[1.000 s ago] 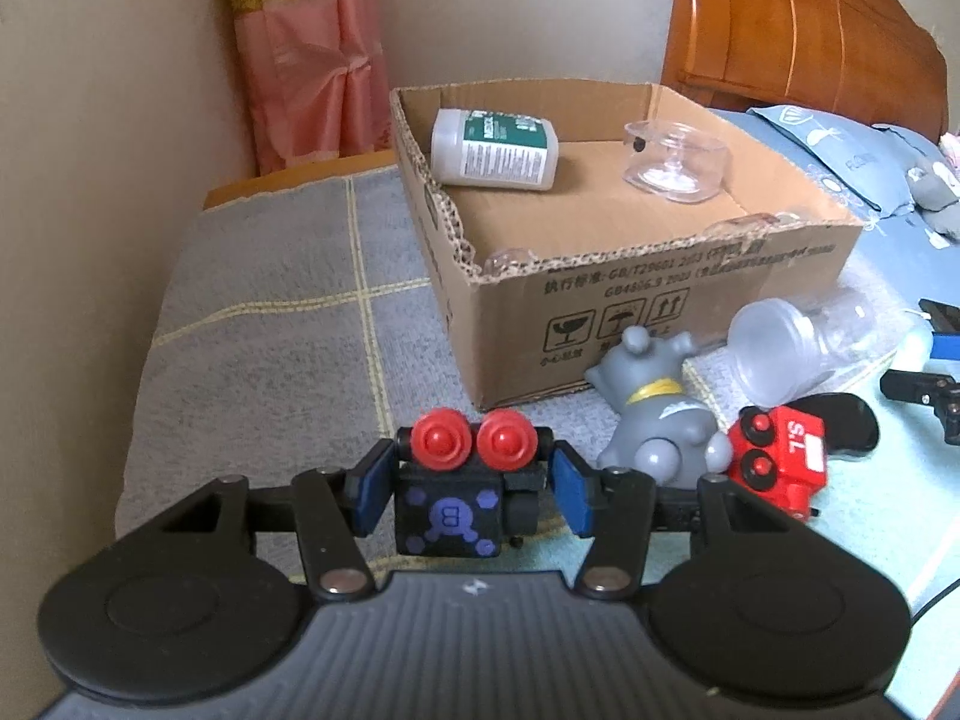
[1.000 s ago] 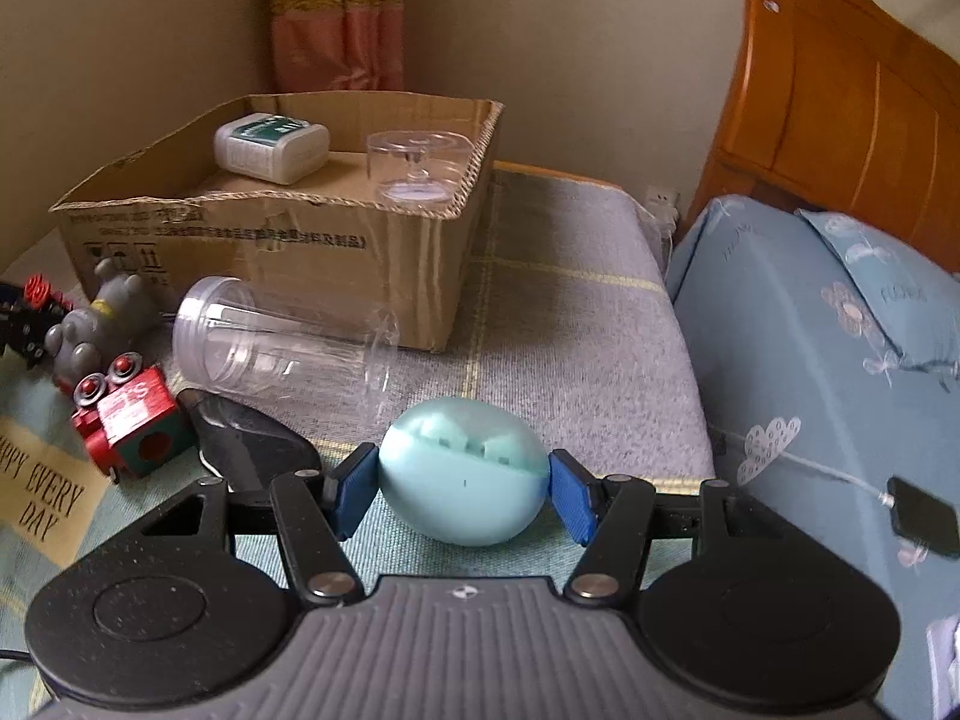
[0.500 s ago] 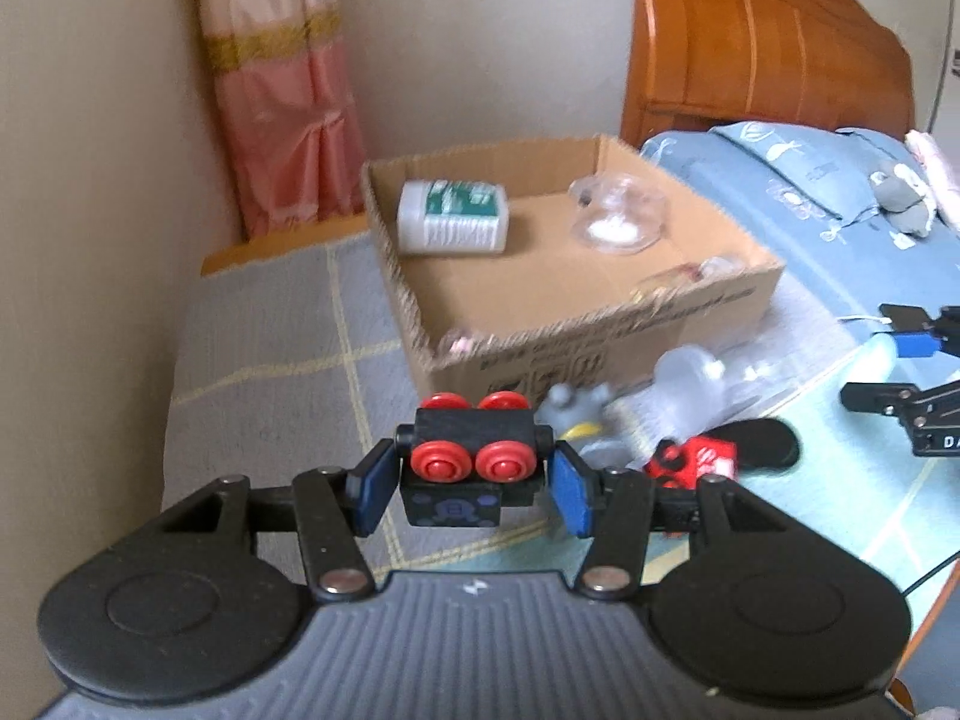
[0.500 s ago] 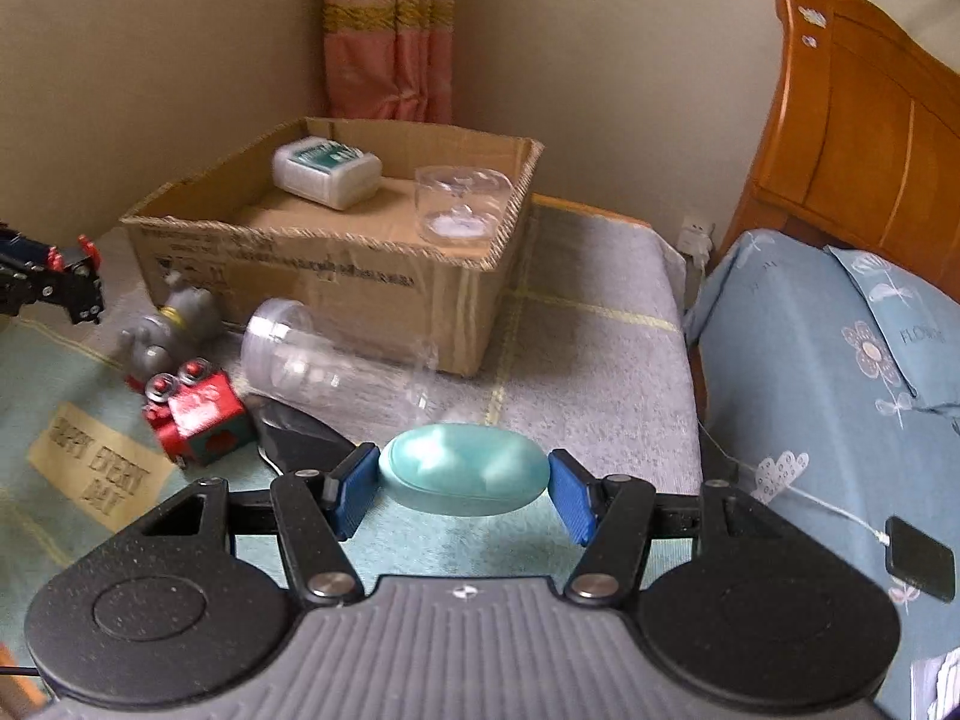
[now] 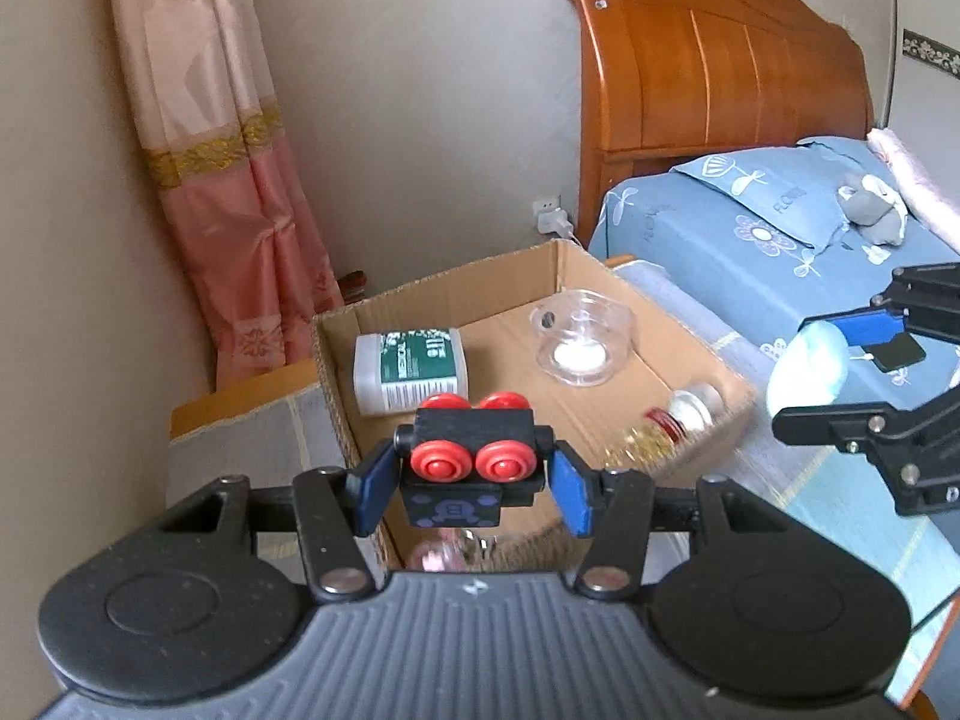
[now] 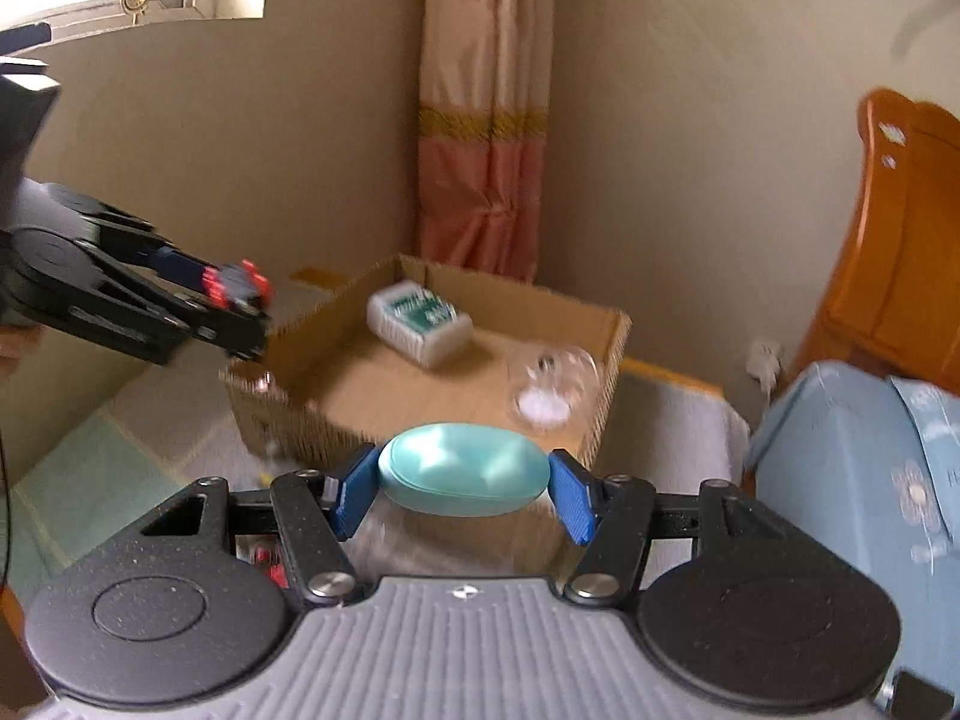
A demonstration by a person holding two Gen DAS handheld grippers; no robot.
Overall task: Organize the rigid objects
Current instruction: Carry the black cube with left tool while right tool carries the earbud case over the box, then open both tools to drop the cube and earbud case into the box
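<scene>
My left gripper [image 5: 468, 480] is shut on a black toy train car with red wheels [image 5: 468, 468] and holds it in the air over the near left edge of the open cardboard box [image 5: 690, 372]. My right gripper [image 6: 462, 483] is shut on a pale teal oval case [image 6: 462, 477] and holds it above the box's near wall [image 6: 612, 384]. The right gripper with the case also shows in the left wrist view [image 5: 810, 372], and the left gripper with the train shows in the right wrist view [image 6: 234, 294].
Inside the box lie a white bottle with a green label [image 5: 411, 369], a clear plastic cup [image 5: 582, 345] and a small jar with a red band [image 5: 684, 411]. A bed with blue bedding [image 5: 780, 228] and a wooden headboard [image 5: 720, 66] stands right; a pink curtain [image 5: 228, 192] hangs behind.
Both grippers have risen from the table with their objects and moved toward the box. The toys left on the table have dropped out of view.
</scene>
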